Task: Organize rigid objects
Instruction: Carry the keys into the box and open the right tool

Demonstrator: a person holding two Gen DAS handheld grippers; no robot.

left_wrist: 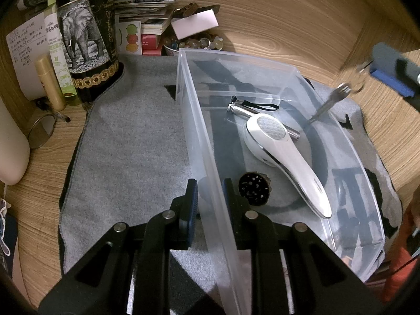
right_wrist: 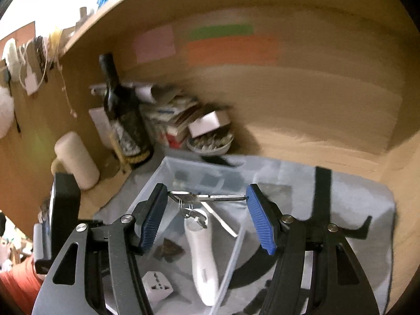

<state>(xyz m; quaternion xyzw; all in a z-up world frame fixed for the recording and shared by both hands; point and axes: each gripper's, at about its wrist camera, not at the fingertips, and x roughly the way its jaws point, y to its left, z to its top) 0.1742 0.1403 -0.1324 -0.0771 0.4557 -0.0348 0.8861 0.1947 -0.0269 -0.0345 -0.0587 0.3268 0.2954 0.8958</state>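
Desk: adapter (right_wrist: 157, 287), seemingly, right view only.

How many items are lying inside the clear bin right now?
3: white handheld device in the middle, metal cylinder behind it, black round piece near the left gripper. Others may be hidden.

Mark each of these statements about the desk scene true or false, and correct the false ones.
1. The left gripper clamps the clear bin's wall. True.
2. The right gripper holds a bunch of keys end to end between its pads. True.
3. The white handheld device lies on the grey cloth outside the bin. False: it lies inside the bin.
4. The wine bottle lies on its side. False: it stands upright.
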